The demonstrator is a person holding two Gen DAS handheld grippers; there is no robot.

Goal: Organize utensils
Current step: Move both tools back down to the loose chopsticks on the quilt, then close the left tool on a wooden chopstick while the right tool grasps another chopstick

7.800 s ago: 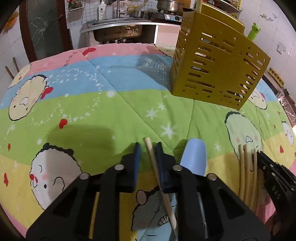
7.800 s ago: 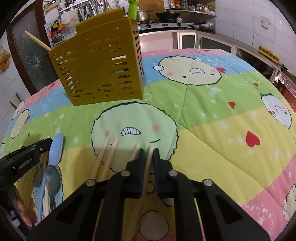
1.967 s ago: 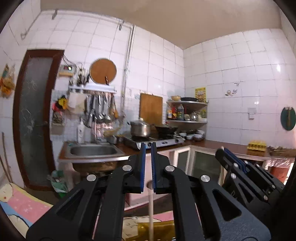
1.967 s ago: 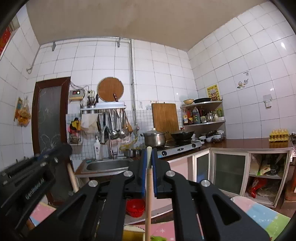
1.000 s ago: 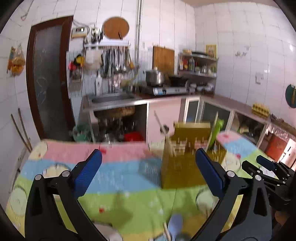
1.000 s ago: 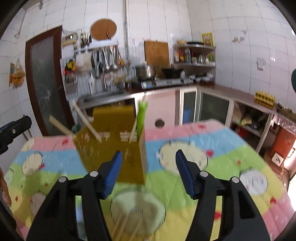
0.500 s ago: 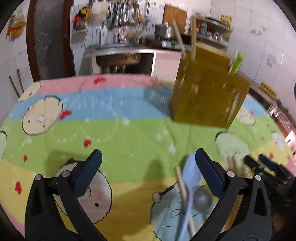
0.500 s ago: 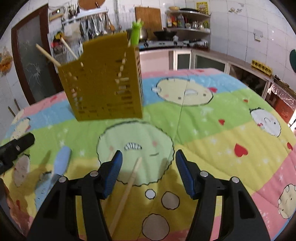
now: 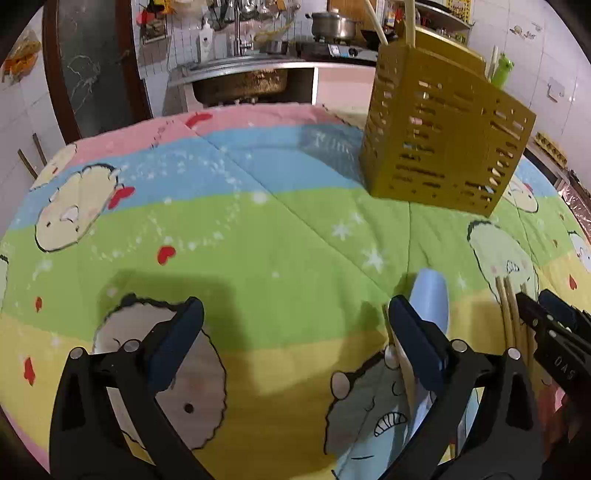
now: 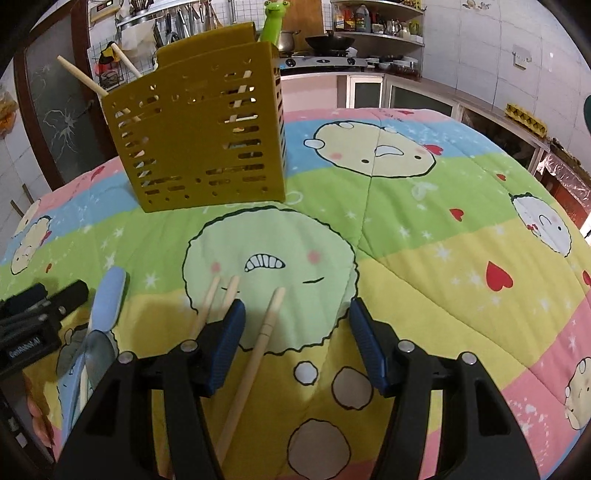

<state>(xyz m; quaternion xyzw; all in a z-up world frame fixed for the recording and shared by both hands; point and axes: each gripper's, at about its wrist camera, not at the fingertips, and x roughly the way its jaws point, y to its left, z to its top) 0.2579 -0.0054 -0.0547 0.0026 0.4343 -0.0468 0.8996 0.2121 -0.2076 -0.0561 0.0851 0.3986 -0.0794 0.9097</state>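
A yellow slotted utensil holder (image 9: 443,136) (image 10: 199,140) stands on the cartoon quilt with wooden chopsticks and a green utensil sticking out of it. My left gripper (image 9: 295,332) is open and empty, low over the quilt; a blue spoon (image 9: 430,295) lies by its right finger, partly hidden. My right gripper (image 10: 295,339) is open and empty; one wooden chopstick (image 10: 255,354) lies between its fingers, two more chopsticks (image 10: 218,299) lie just left. The blue spoon (image 10: 109,295) and a metal spoon (image 10: 98,354) lie at the left of the right wrist view.
The quilt (image 9: 258,221) covers the table to its edges. Behind it are a sink counter (image 9: 251,70), a stove with a pot (image 9: 332,26) and a dark door (image 9: 96,62). The other gripper shows at each view's edge (image 9: 554,343) (image 10: 33,317).
Both grippers came down from above the holder, where they let go of their chopsticks, to low over the quilt. Both jaws stand wide open now.
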